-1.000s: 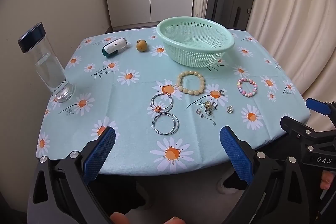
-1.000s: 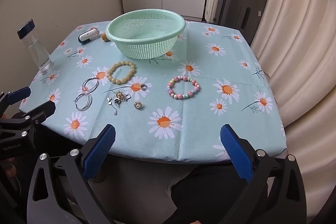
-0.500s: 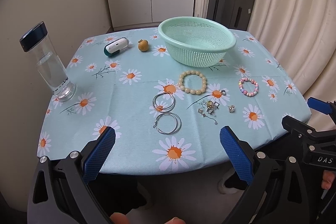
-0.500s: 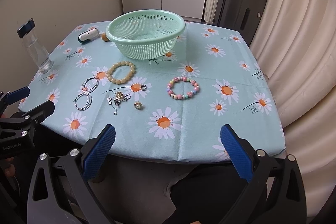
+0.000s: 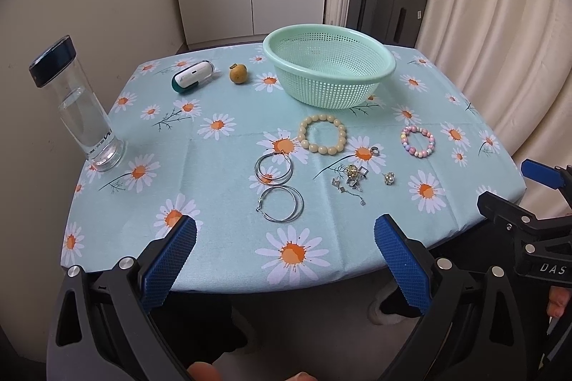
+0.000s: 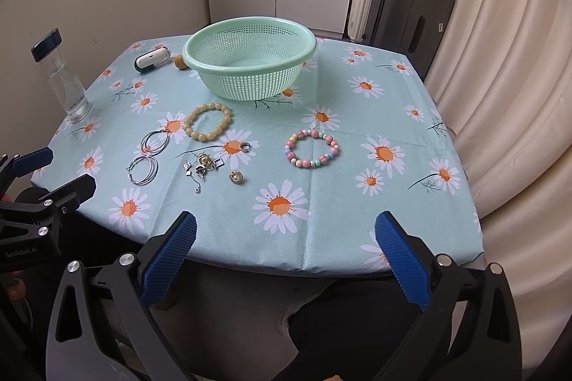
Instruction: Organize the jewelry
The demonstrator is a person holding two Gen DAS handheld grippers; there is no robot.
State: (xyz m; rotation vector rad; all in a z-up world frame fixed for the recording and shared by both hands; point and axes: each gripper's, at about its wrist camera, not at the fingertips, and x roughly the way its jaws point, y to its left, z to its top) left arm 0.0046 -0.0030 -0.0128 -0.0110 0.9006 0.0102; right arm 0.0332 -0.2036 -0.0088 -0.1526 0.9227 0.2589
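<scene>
Jewelry lies on a daisy tablecloth (image 5: 221, 166): a cream bead bracelet (image 5: 322, 138) (image 6: 208, 122), a pink pastel bead bracelet (image 5: 417, 142) (image 6: 311, 148), two pairs of silver hoop earrings (image 5: 279, 188) (image 6: 148, 157), and a small pile of earrings and a ring (image 5: 352, 179) (image 6: 207, 166). An empty mint basket (image 5: 329, 70) (image 6: 250, 55) stands behind them. My left gripper (image 5: 284, 256) and right gripper (image 6: 284, 256) are both open and empty, held off the table's front edge.
A clear water bottle with a dark cap (image 5: 75, 105) stands at the left edge. A white and teal case (image 5: 193, 76) and a small round fruit (image 5: 238, 73) lie at the back left. Curtains (image 5: 500, 23) hang to the right; suitcases (image 5: 386, 9) stand behind.
Both grippers have drifted slightly; the table sits a little differently in each view. Nothing on the table has moved.
</scene>
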